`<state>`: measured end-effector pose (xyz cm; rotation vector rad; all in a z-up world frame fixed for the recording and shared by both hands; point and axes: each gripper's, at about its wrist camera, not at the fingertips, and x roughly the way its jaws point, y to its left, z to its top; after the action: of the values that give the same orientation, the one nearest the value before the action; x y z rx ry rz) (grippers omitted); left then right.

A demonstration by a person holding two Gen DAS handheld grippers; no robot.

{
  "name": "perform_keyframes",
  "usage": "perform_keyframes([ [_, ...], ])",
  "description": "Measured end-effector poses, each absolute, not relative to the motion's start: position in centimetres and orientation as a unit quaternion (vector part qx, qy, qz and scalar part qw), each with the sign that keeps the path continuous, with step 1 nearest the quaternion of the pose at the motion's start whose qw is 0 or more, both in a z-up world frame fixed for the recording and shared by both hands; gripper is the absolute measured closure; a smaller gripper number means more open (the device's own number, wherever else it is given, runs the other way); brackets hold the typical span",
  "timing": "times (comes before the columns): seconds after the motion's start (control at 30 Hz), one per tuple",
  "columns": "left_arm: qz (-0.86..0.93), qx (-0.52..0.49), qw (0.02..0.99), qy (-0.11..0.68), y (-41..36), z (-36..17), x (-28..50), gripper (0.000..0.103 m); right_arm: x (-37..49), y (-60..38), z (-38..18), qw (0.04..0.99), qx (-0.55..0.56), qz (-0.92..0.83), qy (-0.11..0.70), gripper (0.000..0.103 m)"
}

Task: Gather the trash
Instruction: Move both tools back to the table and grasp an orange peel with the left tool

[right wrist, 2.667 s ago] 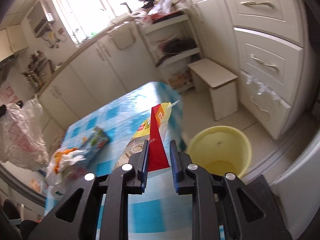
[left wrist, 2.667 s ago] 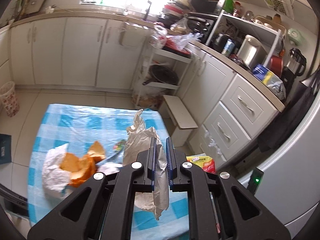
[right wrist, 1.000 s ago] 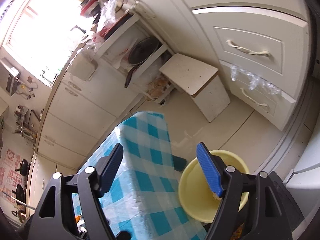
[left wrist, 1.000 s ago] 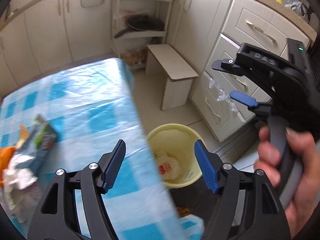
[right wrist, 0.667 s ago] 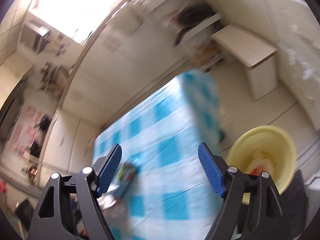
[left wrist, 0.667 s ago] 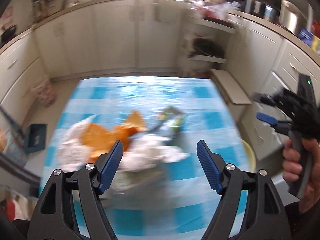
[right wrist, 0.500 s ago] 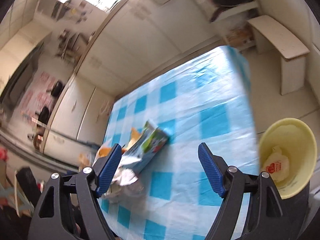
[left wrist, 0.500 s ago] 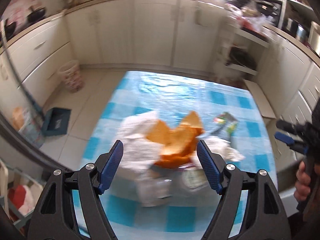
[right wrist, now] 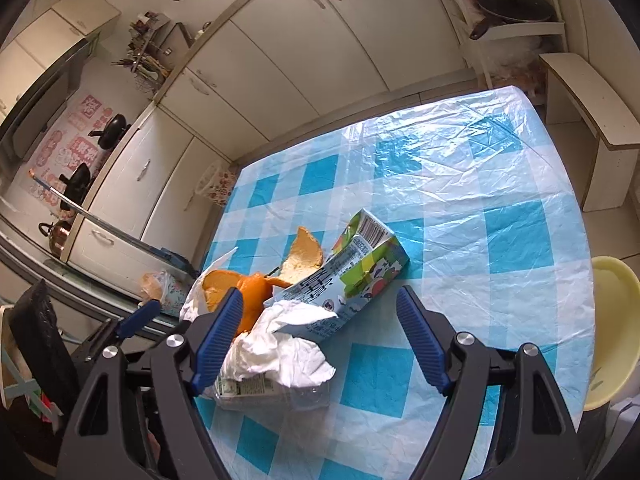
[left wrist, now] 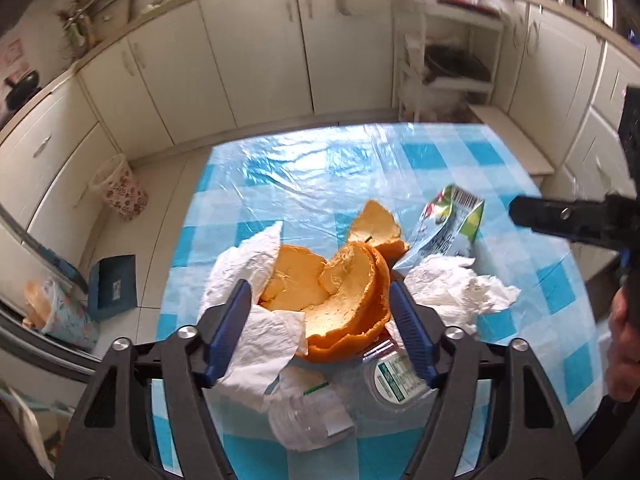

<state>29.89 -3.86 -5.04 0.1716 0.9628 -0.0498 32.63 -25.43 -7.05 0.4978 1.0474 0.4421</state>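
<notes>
Now the left gripper (left wrist: 320, 328) is hovering low over the pile of trash on the worktop (left wrist: 360, 168), which is wearing a blue and white checked cover. Its jaws are closing at this moment, and the orange peel (left wrist: 340, 292) is sitting between the two blue pads; the pads are not pressing it, as far as the left view is showing. Under and beside the peel a white paper towel (left wrist: 256, 328) is lying, and a second crumpled tissue (left wrist: 452, 292) is resting just to the right of it. A clear plastic container (left wrist: 384, 380) with a printed label is lying near the camera, partly under the peel.

The right gripper (right wrist: 318, 336) is standing with its jaws released and wide, and nothing is being grasped between them. It is pointing down at the same pile, where a juice carton (right wrist: 348, 276) is lying on its side, touching the tissue and just beside a smaller piece of peel (right wrist: 304, 256). In the left view, the person's hand (left wrist: 624, 344) is appearing at the right edge.

A yellow bin (right wrist: 612, 332) is standing on the floor just beside the right edge of the worktop. A small flowered basket (left wrist: 120, 192) is sitting on the floor well apart, near the cabinets.
</notes>
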Motion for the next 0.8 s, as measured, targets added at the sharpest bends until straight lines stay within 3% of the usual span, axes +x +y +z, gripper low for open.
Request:
perform_keyframes([
  [0.07,-0.033,0.09,0.87,0.483,-3.7,-6.2,30.9,0.057,32.8,-25.3,-7.1,0.813,0.234,0.205,0.492,0.027],
  [0.43,-0.119,0.125,0.855,0.489,-4.4,-7.0,30.8,0.063,33.7,-25.0,-7.5,0.807,0.234,0.204,0.502,0.027],
  [0.53,-0.125,0.124,0.844,0.506,-4.2,-8.0,31.3,0.07,33.7,-24.8,-7.7,0.804,0.23,0.207,0.508,0.027],
  [0.63,-0.142,0.11,0.837,0.518,-4.2,-8.3,31.6,0.095,33.8,-24.7,-7.8,0.803,0.224,0.209,0.512,0.027],
  [0.8,-0.135,0.107,0.842,0.511,-4.1,-8.1,31.4,0.099,33.8,-24.6,-8.0,0.8,0.224,0.206,0.516,0.027],
])
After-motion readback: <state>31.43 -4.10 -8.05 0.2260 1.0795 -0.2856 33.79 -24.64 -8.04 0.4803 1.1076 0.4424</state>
